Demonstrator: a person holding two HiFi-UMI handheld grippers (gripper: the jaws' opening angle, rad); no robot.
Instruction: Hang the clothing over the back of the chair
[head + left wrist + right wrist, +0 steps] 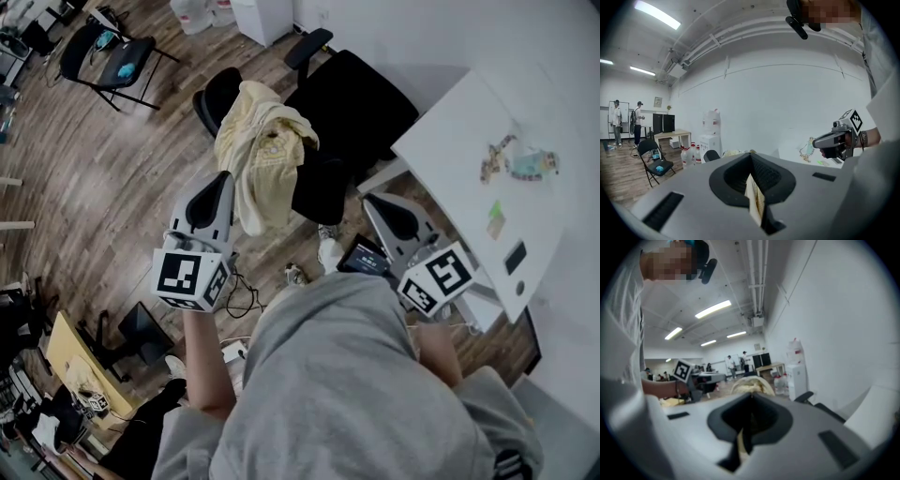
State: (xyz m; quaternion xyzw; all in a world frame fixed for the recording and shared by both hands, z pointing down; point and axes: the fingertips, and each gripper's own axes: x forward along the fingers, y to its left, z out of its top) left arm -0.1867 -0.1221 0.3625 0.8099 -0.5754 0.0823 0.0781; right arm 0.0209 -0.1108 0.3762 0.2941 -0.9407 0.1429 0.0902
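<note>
Plank floor (103,159), white table (469,122); yellow clothing (262,155) draped over black chair (356,94) back. Left gripper (224,178) and right gripper (371,200): jaws together. Ceiling strip lights (656,14) show only in gripper views.

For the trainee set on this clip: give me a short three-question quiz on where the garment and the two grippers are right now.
1. True or false: the pale yellow cloth garment is draped on the black office chair.
2. Which gripper is nearer the garment in the head view? A) the left gripper B) the right gripper C) both equally near
3. Fill in: in the head view, the white table stands to the ____ of the chair.

Key: 1 true; 2 A; 3 right.
</note>
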